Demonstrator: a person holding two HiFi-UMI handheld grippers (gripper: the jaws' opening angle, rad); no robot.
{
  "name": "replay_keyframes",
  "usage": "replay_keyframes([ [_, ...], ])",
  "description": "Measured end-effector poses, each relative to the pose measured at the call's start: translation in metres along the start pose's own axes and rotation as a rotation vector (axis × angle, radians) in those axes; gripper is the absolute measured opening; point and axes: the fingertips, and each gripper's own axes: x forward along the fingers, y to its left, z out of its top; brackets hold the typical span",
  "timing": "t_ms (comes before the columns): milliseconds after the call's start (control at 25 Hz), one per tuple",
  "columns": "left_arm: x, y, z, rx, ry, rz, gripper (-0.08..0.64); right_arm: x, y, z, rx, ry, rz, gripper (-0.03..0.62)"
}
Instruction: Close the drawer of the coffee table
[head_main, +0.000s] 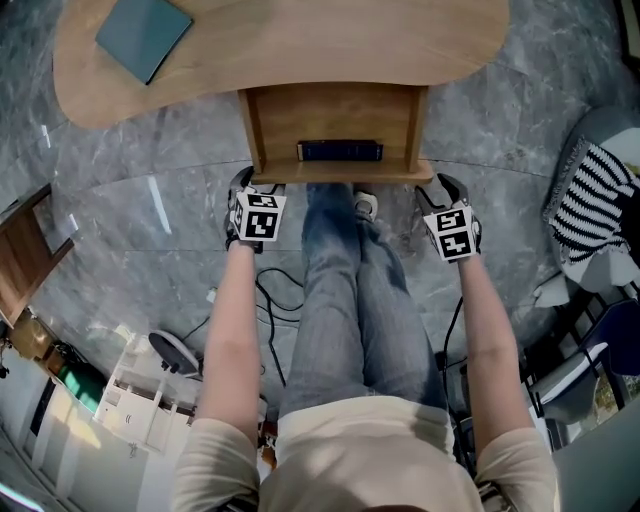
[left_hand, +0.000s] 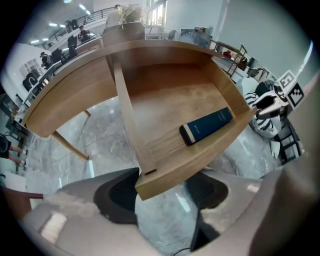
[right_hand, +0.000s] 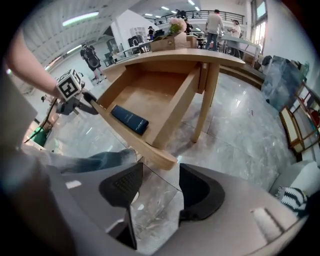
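Observation:
The wooden coffee table (head_main: 300, 45) has its drawer (head_main: 335, 120) pulled out toward me, with a dark blue box (head_main: 340, 151) lying inside near the front. My left gripper (head_main: 244, 183) hangs at the drawer's front left corner, pointing down. In the left gripper view its jaws (left_hand: 162, 192) stand wide apart, and the drawer's corner (left_hand: 150, 177) sits over the gap without the pads (left_hand: 117, 192) pressing it. My right gripper (head_main: 443, 186) is at the front right corner. Its jaws (right_hand: 160, 190) are open just below that corner (right_hand: 162, 157), with nothing between them.
A teal notebook (head_main: 143, 35) lies on the tabletop at the left. The person's jeans-clad legs (head_main: 350, 300) reach under the drawer. A striped cloth (head_main: 590, 205) is at the right, a wooden panel (head_main: 25, 255) at the left, and cables and a white rack (head_main: 140, 395) on the marble floor.

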Motion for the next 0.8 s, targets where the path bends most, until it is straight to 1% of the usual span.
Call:
replay_keyframes([
  [120,0.007,0.0,0.0,0.014,-0.012,0.005,0.285,0.011,-0.005,-0.003,-0.027,0.017,-0.012,0.236],
  [280,0.016,0.001,0.001,0.033,-0.023,0.011,0.285,0.03,-0.008,0.003,-0.055,0.012,-0.012,0.236],
  [360,0.018,0.002,0.001,0.05,-0.02,0.011,0.285,0.035,-0.007,0.005,-0.062,0.029,-0.009,0.236],
  [520,0.02,0.003,0.002,0.06,-0.019,0.006,0.285,0.042,-0.006,0.004,-0.065,0.057,-0.008,0.207],
  [680,0.019,0.003,0.001,0.065,-0.012,0.024,0.285,0.041,-0.006,0.003,-0.064,0.069,-0.031,0.196],
  [800,0.016,0.004,0.002,0.062,-0.008,0.028,0.284,0.038,-0.006,0.004,-0.063,0.084,-0.033,0.193],
])
